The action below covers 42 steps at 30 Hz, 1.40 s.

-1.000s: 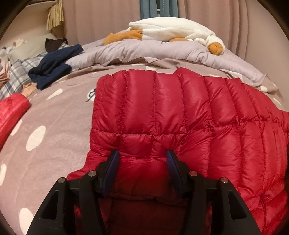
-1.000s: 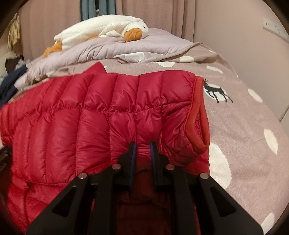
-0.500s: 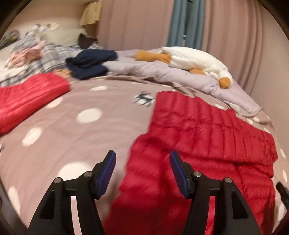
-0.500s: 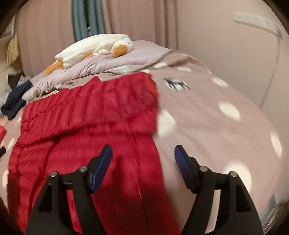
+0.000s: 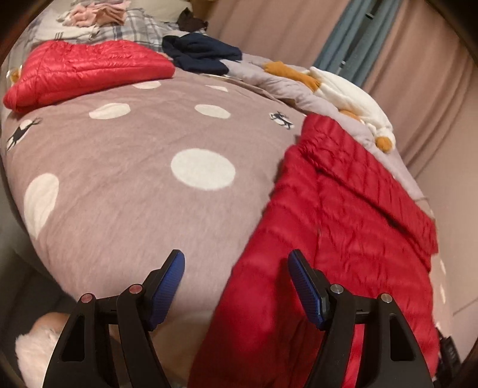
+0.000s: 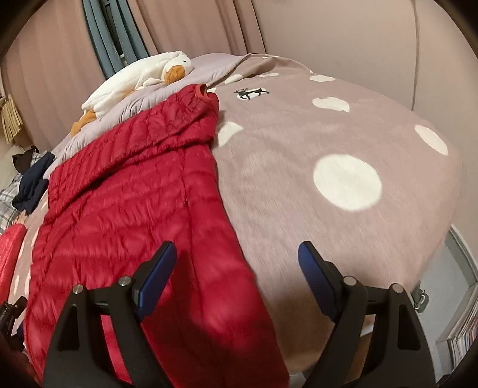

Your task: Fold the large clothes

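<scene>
Both jaws have just been opening. The left hand-held gripper (image 5: 236, 286) and right hand-held gripper (image 6: 237, 279) gape wide, empty. The red quilted down jacket (image 5: 337, 226) lies folded on the dotted mauve bed (image 5: 134, 185), at three o'clock in the left view, nine o'clock in the right.

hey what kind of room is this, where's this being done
Most likely a bedroom. A bed with a polka-dot deer cover fills the view, a plush goose lies on a rumpled duvet, and curtains hang behind it.
</scene>
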Each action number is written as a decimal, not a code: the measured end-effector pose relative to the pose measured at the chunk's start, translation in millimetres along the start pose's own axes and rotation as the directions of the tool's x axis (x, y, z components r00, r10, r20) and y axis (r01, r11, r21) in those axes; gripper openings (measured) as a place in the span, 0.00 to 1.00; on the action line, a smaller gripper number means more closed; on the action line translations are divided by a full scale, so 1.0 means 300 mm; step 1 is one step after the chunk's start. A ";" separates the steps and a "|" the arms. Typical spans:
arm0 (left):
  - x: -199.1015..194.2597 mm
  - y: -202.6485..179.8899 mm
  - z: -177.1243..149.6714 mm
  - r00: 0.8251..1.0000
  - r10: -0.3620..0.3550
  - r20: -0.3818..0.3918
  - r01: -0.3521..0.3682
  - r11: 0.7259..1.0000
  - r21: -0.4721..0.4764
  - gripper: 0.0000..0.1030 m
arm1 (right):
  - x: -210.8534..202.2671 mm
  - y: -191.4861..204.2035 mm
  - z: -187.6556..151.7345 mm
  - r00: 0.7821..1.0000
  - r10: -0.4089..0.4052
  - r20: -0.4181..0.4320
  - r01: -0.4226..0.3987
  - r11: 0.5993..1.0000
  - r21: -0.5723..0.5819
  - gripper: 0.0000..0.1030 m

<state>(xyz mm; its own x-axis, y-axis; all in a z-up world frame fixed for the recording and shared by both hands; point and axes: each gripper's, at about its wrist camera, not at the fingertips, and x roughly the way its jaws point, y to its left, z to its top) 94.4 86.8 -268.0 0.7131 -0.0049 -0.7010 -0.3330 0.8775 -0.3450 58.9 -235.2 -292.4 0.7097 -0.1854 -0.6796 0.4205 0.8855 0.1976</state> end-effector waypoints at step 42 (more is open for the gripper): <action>-0.077 0.015 -0.234 0.979 -0.166 0.119 0.153 0.982 0.108 0.82 | -0.066 -0.024 -0.226 0.993 0.056 0.106 -0.055 0.998 -0.008 0.99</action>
<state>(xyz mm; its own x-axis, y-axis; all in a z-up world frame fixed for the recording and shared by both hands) 33.1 57.2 -297.1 0.8265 -0.0935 -0.5551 -0.1512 0.9130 -0.3789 3.4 -209.0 -328.3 0.7880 -0.1799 -0.5888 0.3764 0.8976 0.2295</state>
